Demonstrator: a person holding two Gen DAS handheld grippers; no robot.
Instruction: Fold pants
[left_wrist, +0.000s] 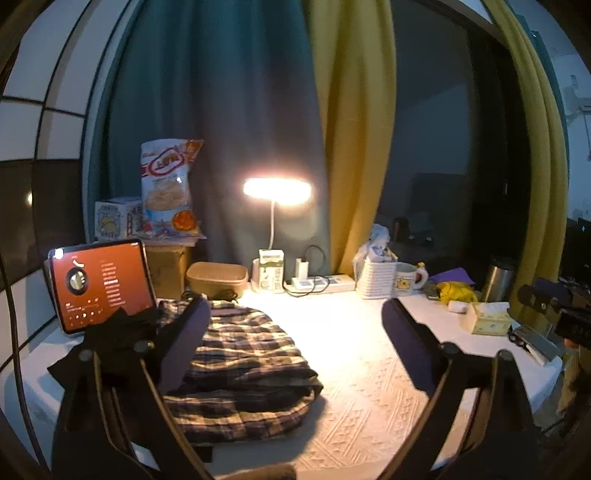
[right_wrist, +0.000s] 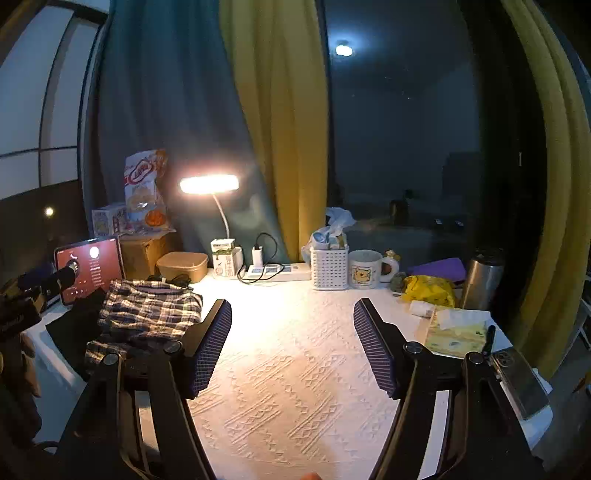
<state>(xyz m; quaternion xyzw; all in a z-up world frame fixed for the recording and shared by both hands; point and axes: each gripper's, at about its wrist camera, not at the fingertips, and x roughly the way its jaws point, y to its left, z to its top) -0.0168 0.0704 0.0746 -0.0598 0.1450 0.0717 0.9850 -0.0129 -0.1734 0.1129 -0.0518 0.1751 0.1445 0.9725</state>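
Plaid pants (left_wrist: 236, 354) folded in a loose stack at table's (right_wrist: 295, 387) left, both left gripper (left_wrist: 295, 321) and right gripper (right_wrist: 291, 321) spread apart, empty; risk: left finger brushing the stack, sliding layers toward tablet (left_wrist: 101, 284)

The left hand-held gripper (left_wrist: 295, 314) hangs over the white tabletop (left_wrist: 354, 362) with its jaws spread wide and nothing between them. The folded plaid pants (left_wrist: 243, 354) lie just under its left finger (left_wrist: 188, 339), beside a dark cloth (left_wrist: 110, 343) and a lit tablet (left_wrist: 101, 284). Behind, a desk lamp (left_wrist: 277, 190) glows before the curtains. The right hand-held gripper (left_wrist: 554, 306) pokes in at the far right edge.
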